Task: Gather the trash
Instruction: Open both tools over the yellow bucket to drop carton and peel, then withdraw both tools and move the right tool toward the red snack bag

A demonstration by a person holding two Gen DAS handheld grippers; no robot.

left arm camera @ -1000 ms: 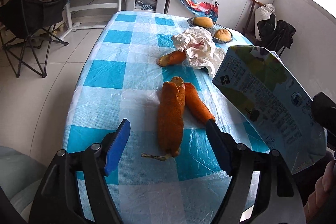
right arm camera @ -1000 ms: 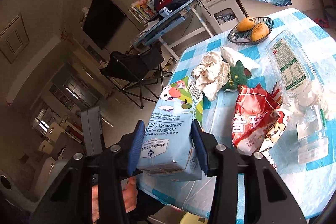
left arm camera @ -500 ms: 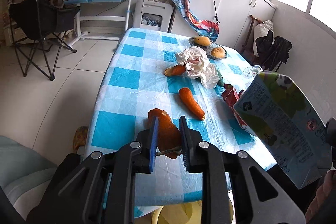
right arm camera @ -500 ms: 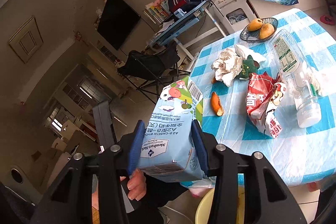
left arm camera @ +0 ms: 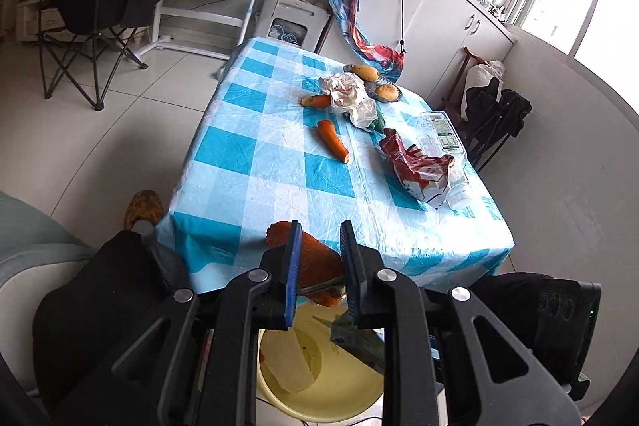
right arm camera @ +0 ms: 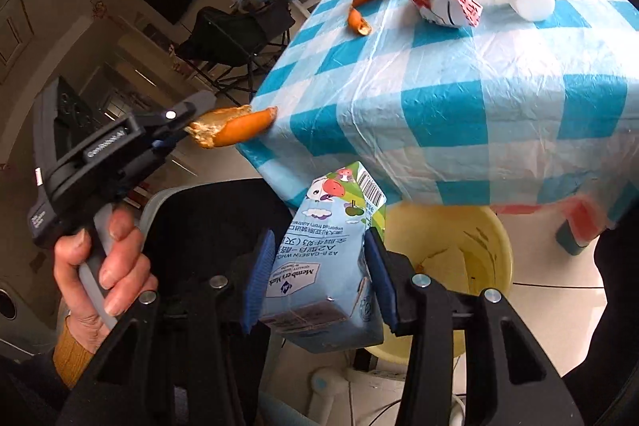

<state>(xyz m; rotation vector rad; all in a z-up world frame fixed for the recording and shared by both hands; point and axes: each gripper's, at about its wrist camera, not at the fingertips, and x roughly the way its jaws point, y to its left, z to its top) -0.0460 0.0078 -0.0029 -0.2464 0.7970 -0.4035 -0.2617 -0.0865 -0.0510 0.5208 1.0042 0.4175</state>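
the left gripper (left arm camera: 319, 266) is pinching an orange peel (left arm camera: 315, 266), held off the near edge of the table (left arm camera: 255, 162) above the yellow bin (left arm camera: 339, 398). the right gripper (right arm camera: 319, 266) has a milk carton (right arm camera: 331, 258) between its jaws, which are opening, over the same bin. on the table lie more peel (left arm camera: 333, 140), crumpled paper (left arm camera: 351, 96), a red wrapper (left arm camera: 415, 166) and a clear bottle (left arm camera: 445, 142) at the right.
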